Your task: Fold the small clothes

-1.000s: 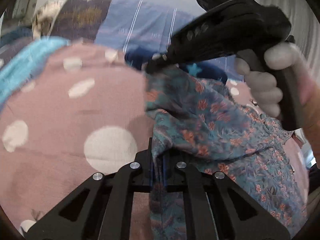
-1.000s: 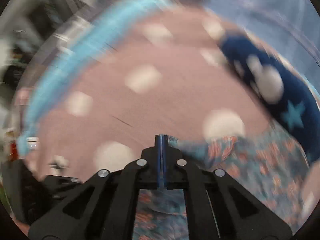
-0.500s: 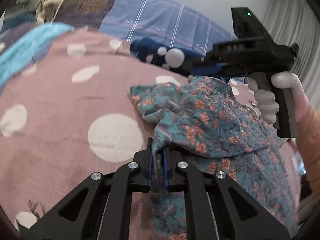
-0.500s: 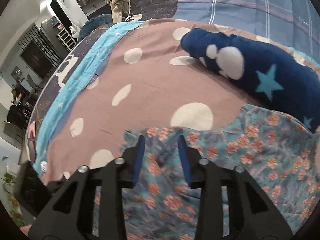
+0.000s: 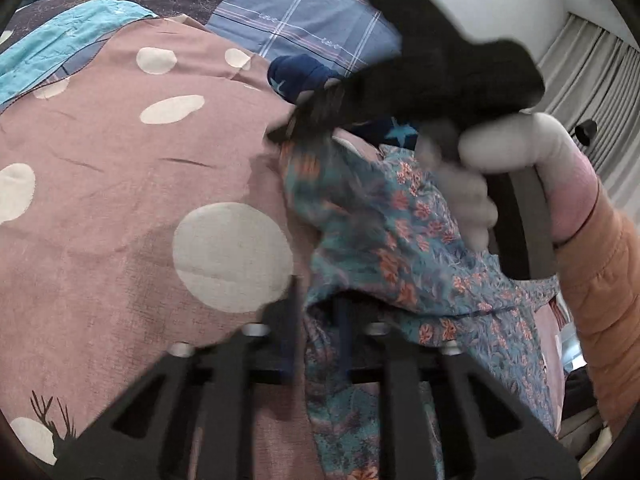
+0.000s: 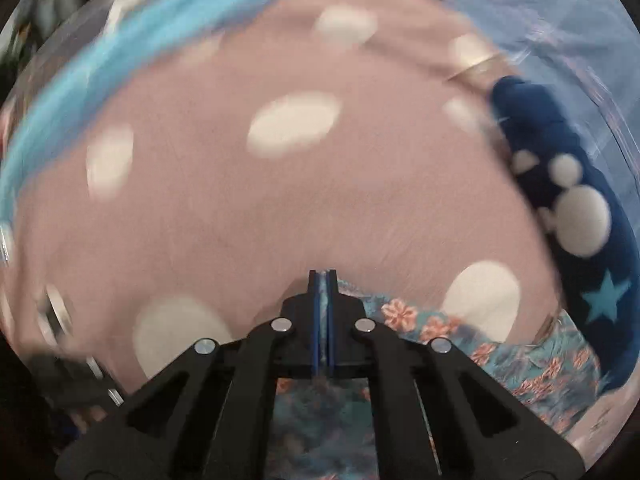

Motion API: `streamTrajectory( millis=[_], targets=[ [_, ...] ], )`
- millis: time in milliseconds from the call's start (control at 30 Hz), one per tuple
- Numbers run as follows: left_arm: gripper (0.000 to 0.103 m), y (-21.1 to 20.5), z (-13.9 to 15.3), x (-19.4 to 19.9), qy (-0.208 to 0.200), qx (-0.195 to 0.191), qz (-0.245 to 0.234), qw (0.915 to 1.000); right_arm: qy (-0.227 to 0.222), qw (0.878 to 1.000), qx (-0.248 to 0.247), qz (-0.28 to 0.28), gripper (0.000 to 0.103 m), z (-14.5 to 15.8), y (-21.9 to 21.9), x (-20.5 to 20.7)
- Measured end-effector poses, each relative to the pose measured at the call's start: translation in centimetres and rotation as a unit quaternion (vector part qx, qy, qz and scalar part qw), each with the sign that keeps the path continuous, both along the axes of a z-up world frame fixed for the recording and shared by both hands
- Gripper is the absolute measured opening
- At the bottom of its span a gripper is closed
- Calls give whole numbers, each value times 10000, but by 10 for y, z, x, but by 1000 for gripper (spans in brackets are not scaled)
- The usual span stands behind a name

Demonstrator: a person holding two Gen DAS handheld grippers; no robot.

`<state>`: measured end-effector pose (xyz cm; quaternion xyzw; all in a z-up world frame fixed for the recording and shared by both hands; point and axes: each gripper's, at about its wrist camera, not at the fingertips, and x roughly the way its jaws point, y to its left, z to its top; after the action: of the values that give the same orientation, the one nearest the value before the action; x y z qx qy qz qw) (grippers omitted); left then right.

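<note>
A teal garment with orange flowers point(image 5: 400, 240) lies rumpled on a pink bedspread with white dots point(image 5: 140, 200). My left gripper point(image 5: 318, 336) has its jaws a little apart with a fold of the garment's near edge between them. My right gripper point(image 5: 284, 132) reaches in from the upper right and pinches the garment's far corner. In the right wrist view the right gripper point(image 6: 323, 280) is shut on the floral cloth point(image 6: 420, 320), which hangs below and to the right. Both views are blurred by motion.
A navy plush piece with white dots and blue stars point(image 6: 580, 220) lies at the bedspread's far right edge. A blue plaid pillow point(image 5: 304, 20) and a light blue sheet point(image 5: 60, 44) lie behind. Grey curtains point(image 5: 592, 80) hang at the right.
My right gripper, open over the garment half a second ago, has shut on its far corner and pulled it up. My left gripper's jaws have spread slightly around the near edge.
</note>
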<state>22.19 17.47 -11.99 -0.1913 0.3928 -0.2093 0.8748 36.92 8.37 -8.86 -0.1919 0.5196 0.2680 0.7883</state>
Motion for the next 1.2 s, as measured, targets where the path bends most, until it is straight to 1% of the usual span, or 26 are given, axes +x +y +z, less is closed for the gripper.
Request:
streamTrajectory(
  millis=[67, 100, 133, 167, 200, 233, 267, 333, 367, 433, 533, 600, 633, 667, 733, 800, 833, 867, 900, 933, 967, 1000, 1033, 1067, 1167, 1200],
  targets=[
    [7, 1, 0, 0, 36, 103, 162, 9998, -151, 9954, 782, -534, 3, 17, -22, 14],
    [7, 1, 0, 0, 47, 167, 214, 9996, -73, 9900, 1259, -634, 3, 19, -35, 22],
    [7, 0, 0, -1, 70, 309, 271, 9991, 36, 9878, 1456, -551, 3, 14, -39, 25],
    [7, -2, 0, -2, 71, 394, 282, 9988, 33, 9884, 1433, -495, 5, 9, -39, 26],
    [7, -2, 0, -3, 75, 421, 288, 9987, -67, 9914, 1224, -463, 8, 2, -39, 25],
    [9, -1, 0, -3, 95, 430, 310, 9985, -141, 9927, 1082, -513, 15, -2, -41, 23],
    [9, 0, -1, -3, 115, 405, 319, 9986, -170, 9914, 1146, -610, 24, 0, -47, 23],
    [10, 3, -2, -3, 149, 346, 323, 9988, -252, 9858, 1444, -822, 36, 13, -62, 23],
    [10, 4, -3, -3, 154, 330, 319, 9988, -338, 9820, 1598, -954, 40, 23, -72, 17],
    [11, 4, -2, -3, 143, 345, 326, 9988, -451, 9750, 1878, -1103, 42, 43, -105, -1],
    [16, 8, -1, -4, 100, 277, 359, 9989, -663, 9759, 1730, -1155, 42, 58, -155, -50],
    [20, 12, 1, -5, 69, 139, 394, 9991, -729, 9737, 1696, -1333, 41, 56, -200, -91],
    [23, 15, 4, -7, 39, 95, 407, 9991, -692, 9701, 1746, -1535, 38, 52, -228, -112],
    [23, 17, 7, -11, 16, 86, 400, 9992, -653, 9670, 1791, -1690, 32, 47, -246, -124],
    [23, 25, 24, -22, -167, 91, 501, 9986, -498, 9552, 1850, -2254, 24, 30, -299, -155],
    [24, 30, 45, -28, -415, 155, 625, 9971, -459, 9433, 1767, -2771, 24, 10, -345, -178],
    [28, 29, 59, -26, -551, 224, 680, 9959, -463, 9388, 1708, -2956, 24, 4, -358, -184],
    [38, 25, 68, -21, -608, 324, 684, 9953, -390, 9282, 1775, -3246, 24, -4, -382, -190],
    [41, 20, 72, -14, -623, 401, 635, 9952, -334, 9200, 1903, -3411, 24, -7, -396, -193],
    [41, 11, 73, 0, -584, 566, 550, 9952, -309, 9115, 2041, -3557, 25, -8, -409, -194],
    [41, 4, 70, 12, -477, 748, 537, 9946, -346, 9025, 2223, -3672, 28, -6, -422, -193],
    [41, -2, 66, 26, -338, 920, 532, 9938, -393, 8988, 2318, -3701, 31, -3, -429, -189],
    [41, -11, 56, 47, -132, 1025, 470, 9935, -436, 8965, 2400, -3699, 39, -1, -434, -187],
    [41, -16, 47, 64, 65, 1032, 405, 9938, -445, 8954, 2480, -3672, 47, 1, -437, -182],
    [42, -24, 19, 107, 641, 903, 429, 9929, -254, 9004, 2485, -3562, 49, -4, -439, -166],
    [42, -24, 13, 114, 747, 830, 451, 9927, -121, 9038, 2451, -3507, 50, -9, -435, -157]
  ],
)
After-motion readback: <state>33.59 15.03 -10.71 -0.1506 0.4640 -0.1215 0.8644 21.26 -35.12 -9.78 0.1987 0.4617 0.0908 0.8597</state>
